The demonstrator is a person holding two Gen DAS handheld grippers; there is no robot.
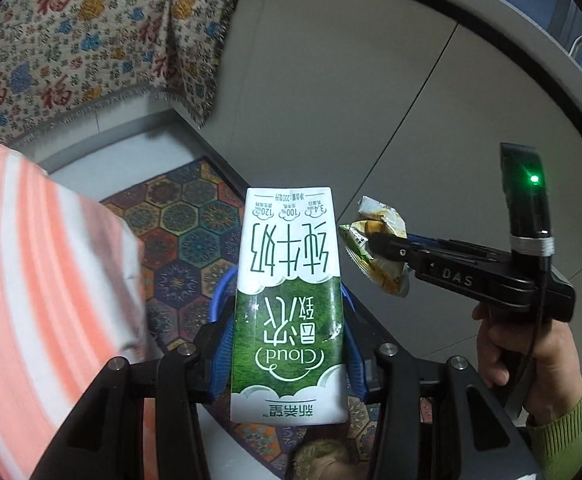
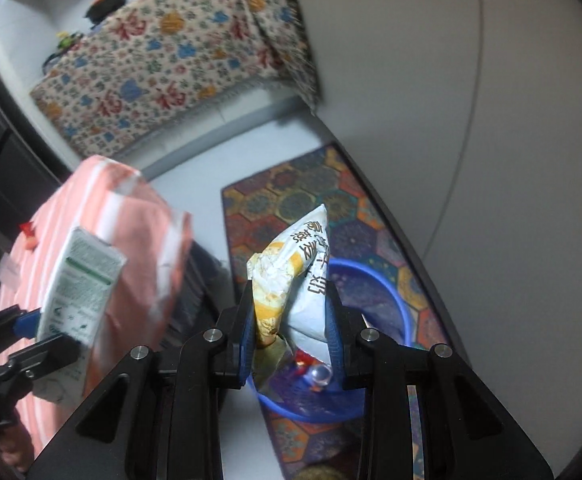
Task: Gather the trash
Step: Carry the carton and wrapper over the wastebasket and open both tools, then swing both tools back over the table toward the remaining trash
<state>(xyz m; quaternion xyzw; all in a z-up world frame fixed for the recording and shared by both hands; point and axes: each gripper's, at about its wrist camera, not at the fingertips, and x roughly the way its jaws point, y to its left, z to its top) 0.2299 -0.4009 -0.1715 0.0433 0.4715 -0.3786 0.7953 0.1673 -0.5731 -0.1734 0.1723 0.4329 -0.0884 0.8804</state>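
**Both grippers clamped, angled down**

Left gripper (image 1: pixel 287 320): blue pads pressed on both sides of a milk carton (image 1: pixel 289 280), which sticks out past the fingertips. Right gripper (image 2: pixel 291 312): pads pinching a crumpled snack wrapper (image 2: pixel 291 272) between them. Right hand (image 1: pixel 531 360) wraps the handle, green sleeve at the wrist.

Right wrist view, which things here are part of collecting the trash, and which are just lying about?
Part of the job:
- snack wrapper, clamped in the right gripper
- milk carton, clamped in the left gripper
- blue bin on the floor below

Just lying about:
- patterned rug
- floral throw
- pink striped cloth
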